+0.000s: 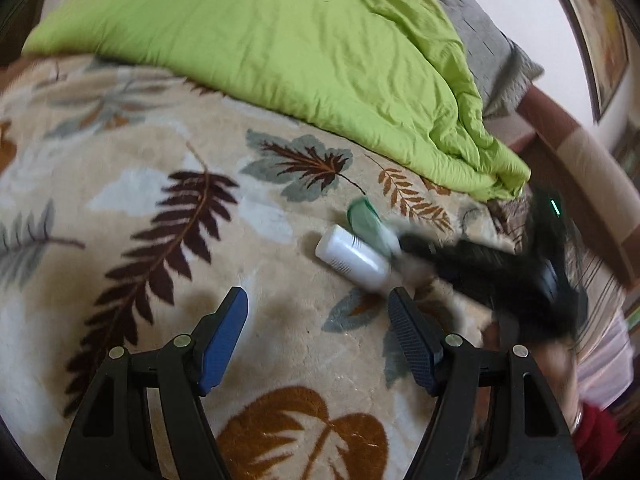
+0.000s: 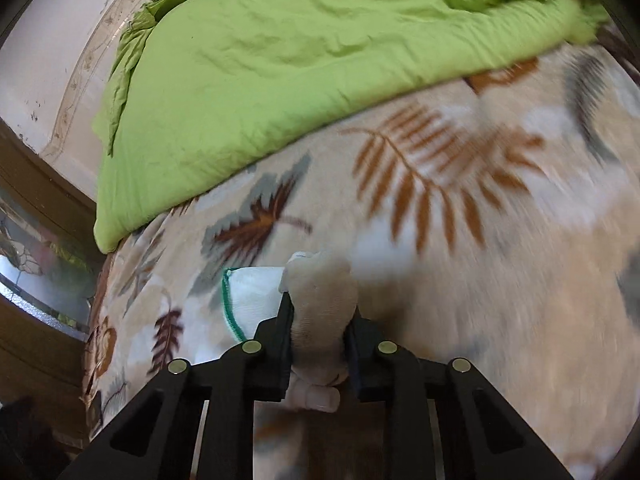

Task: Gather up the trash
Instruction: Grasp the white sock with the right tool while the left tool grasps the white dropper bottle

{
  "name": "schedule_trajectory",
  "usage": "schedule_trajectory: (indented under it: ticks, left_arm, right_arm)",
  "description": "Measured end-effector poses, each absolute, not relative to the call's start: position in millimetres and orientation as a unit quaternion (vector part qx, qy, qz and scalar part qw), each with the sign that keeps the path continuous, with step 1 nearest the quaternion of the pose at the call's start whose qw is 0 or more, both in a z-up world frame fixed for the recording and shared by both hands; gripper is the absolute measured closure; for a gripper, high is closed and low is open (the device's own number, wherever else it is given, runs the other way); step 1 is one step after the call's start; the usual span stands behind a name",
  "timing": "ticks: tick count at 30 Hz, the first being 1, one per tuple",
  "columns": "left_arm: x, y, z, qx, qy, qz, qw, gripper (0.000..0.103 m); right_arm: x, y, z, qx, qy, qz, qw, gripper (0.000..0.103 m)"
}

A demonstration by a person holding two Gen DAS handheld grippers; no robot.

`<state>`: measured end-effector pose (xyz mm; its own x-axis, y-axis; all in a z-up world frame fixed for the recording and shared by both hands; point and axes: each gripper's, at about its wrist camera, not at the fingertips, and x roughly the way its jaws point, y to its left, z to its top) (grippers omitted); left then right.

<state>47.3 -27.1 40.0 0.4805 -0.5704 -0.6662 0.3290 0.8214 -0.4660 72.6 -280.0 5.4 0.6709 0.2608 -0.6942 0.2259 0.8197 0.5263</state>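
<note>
Right gripper (image 2: 320, 312) narrowed on a beige crumpled wad (image 2: 324, 300), beside a white green-rimmed item (image 2: 250, 298), left gripper (image 1: 318, 336) wide and empty above the leaf-patterned fleece blanket (image 1: 140, 128), near a white plastic bottle (image 1: 352, 258), toward the blanket's green-duvet (image 1: 280, 40) edge.

No lettering, label, brand or number can be read in either view. The white plastic bottle (image 1: 352, 258) lying on the leaf-patterned beige fleece blanket (image 1: 168, 152) shows only a blurred, unreadable face; the framed picture (image 1: 604, 36) on the wall carries no legible writing.
</note>
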Motion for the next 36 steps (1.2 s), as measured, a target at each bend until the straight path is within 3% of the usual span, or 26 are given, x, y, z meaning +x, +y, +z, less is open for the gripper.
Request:
schedule_trajectory:
  ticks: [6,9,14,19,23,30,36]
  left_arm:
    - [46.1,-22.2,34.3,-0.174,0.448,-0.263,0.837,0.032]
    - [45.3,-30.2,30.5,-0.174,0.453,-0.265,0.833,0.032]
    - [45.0,-47.7,20.8,-0.158,0.462,-0.236,0.840,0.032]
    - [40.7,-75.3,14.2,-0.059,0.455,-0.205,0.864,0.051]
    - [42.6,-76.0,12.5,-0.042,0.453,-0.203,0.867,0.064]
    - [39.4,-64.7,19.2,-0.060,0.439,-0.207,0.872,0.069]
    - [10.6,-57.1,52.9,-0.034,0.359,-0.194,0.912,0.069]
  right_arm:
    - [18.6,-260.2,3.1,0.368,0.416,0.047,0.830,0.081]
    - [-8.0,-273.8,20.4,0.406,0.377,0.033,0.832,0.081]
    - [-53.6,-279.8,46.9,0.380,0.317,-0.013,0.869,0.080]
    - [-60.9,-276.6,56.2,0.352,0.303,-0.021,0.885,0.080]
    - [-59.3,-277.0,56.7,0.350,0.301,-0.012,0.887,0.080]
    - [-54.6,-266.0,57.4,0.327,0.307,-0.006,0.894,0.080]
    - [-63.2,-252.0,70.5,0.279,0.289,-0.020,0.916,0.080]
